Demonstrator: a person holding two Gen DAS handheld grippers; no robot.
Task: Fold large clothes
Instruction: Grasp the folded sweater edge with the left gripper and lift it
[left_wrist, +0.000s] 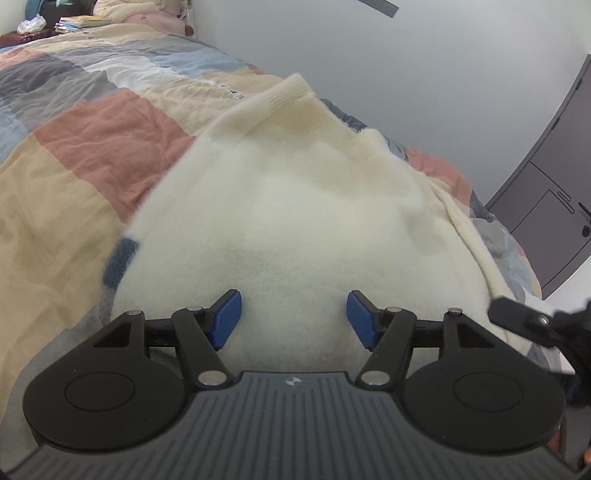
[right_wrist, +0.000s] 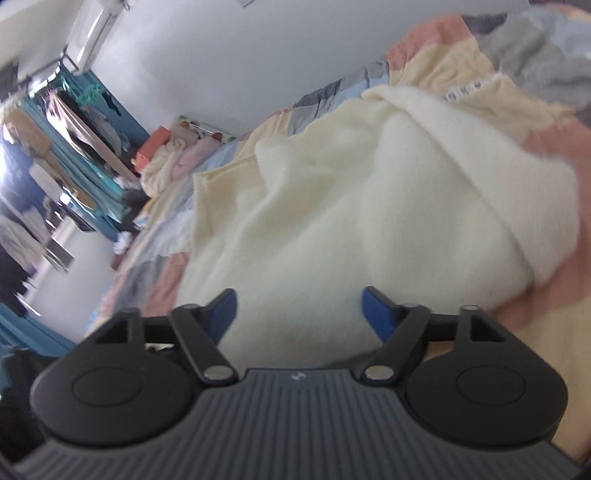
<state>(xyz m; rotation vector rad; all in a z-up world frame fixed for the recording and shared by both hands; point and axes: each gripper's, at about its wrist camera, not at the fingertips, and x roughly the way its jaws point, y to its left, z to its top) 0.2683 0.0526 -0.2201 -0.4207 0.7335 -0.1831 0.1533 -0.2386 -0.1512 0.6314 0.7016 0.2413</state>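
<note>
The cream fleece garment (left_wrist: 295, 206) lies in a thick, partly doubled-over heap on the patchwork quilt (left_wrist: 74, 147), its ribbed cuff (left_wrist: 291, 96) pointing away toward the white wall (left_wrist: 424, 74) on the far side of the garment. In the right wrist view the same garment (right_wrist: 351, 206) shows a rolled fold along its right side and a flatter cream layer spread out to its left. Judging by this, a fold has been laid down and let go, and the step in hand is the pause between folds. The next move likely calls for picking a fresh edge or corner of the garment, closing on it and carrying it across the heap. The left gripper (left_wrist: 294, 319) has its blue pads (left_wrist: 227, 317) standing well apart, with fleece showing in the gap beyond them but nothing pinched. The right gripper (right_wrist: 299, 314) stands wider open, its pads (right_wrist: 378, 314) framing the near part of the garment and holding nothing. Whether either pair of fingertips actually touches the pile I cannot tell. Beyond the garment's right side in the left wrist view stands a dark door (left_wrist: 554, 192).
</note>
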